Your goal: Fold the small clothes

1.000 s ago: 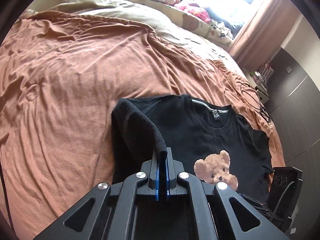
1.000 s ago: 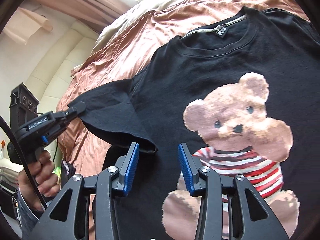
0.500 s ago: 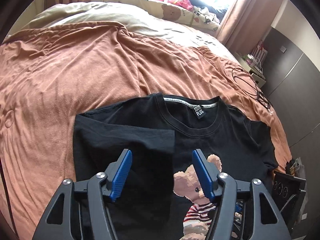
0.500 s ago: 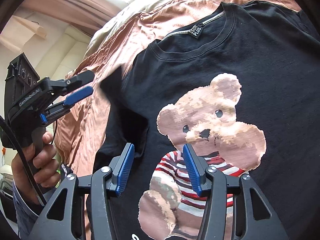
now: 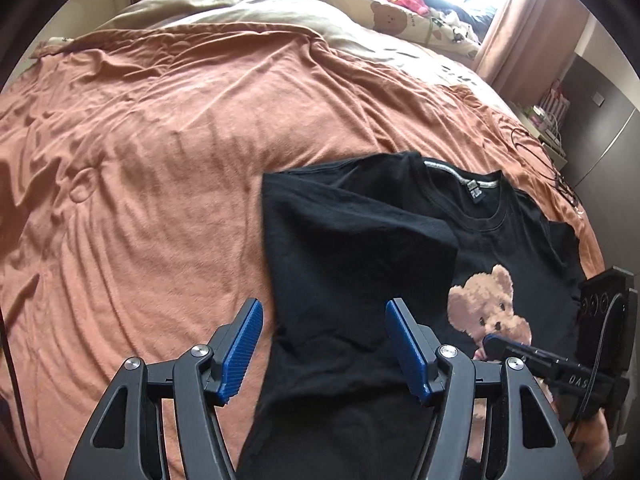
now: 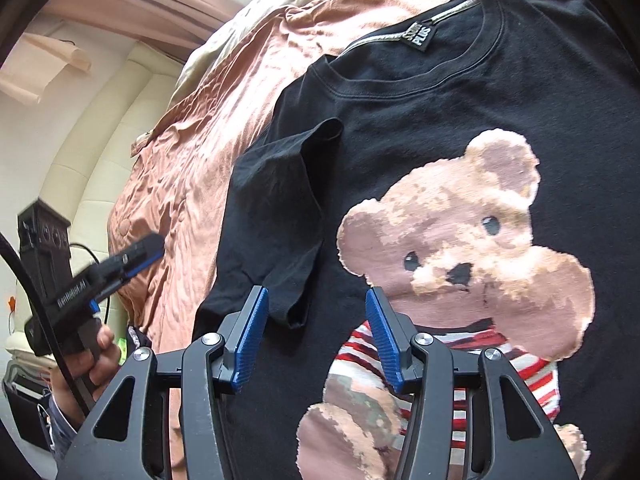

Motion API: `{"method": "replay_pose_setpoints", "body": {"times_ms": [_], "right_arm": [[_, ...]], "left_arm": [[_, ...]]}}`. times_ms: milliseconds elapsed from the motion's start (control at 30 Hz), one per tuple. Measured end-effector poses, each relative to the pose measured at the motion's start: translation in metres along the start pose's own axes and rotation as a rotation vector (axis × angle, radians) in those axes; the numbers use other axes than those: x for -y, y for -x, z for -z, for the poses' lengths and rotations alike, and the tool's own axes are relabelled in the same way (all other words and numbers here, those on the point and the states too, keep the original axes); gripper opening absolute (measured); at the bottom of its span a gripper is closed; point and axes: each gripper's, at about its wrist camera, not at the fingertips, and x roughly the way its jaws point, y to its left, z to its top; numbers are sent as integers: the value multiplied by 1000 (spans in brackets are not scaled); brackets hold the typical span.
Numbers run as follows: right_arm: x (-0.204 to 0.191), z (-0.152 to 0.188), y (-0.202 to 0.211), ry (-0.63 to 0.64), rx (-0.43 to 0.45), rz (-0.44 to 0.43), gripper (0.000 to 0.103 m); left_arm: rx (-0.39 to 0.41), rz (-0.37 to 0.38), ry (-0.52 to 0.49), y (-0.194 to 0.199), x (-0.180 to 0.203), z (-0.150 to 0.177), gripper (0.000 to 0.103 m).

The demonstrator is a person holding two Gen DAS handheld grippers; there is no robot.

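Above the black T-shirt [image 5: 360, 248], left claw [image 5: 324, 344] and right claw [image 6: 316, 336] tilt downward, both open, empty.

The T-shirt [image 6: 400, 128] is matt black knit cloth; its bear print [image 6: 460, 240] looks mottled and slightly grainy. The bedspread [image 5: 160, 140] is matt, creased terracotta cloth. Each tool [image 5: 324, 344] [image 6: 316, 336] is matt black plastic with ribbed blue pads [image 5: 242, 352] and shiny metal screws [image 5: 200, 350].
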Motion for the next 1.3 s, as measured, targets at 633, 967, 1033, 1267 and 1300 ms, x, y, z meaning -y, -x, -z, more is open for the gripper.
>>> {"method": "replay_pose_setpoints", "body": {"times_ms": [633,967,1033,1267,1300], "right_arm": [[-35,2,-59,31,-80,45,11],[-50,15,-54,43,-105,-4,9],[-49,17,-57,48,-110,12,9],[-53,25,-70,42,-148,13,9],[-53,24,-68,46,-154,14,10]], "left_arm": [[-122,-51,-170,-22,-16,71,65],[-90,-170,-124,-34,-33,67,34],[-111,-173,-91,-36,-43,69,26],[-127,-203,-62,-27,-62,71,21],[-129,-187,-52,-24,-65,70,21]]}}
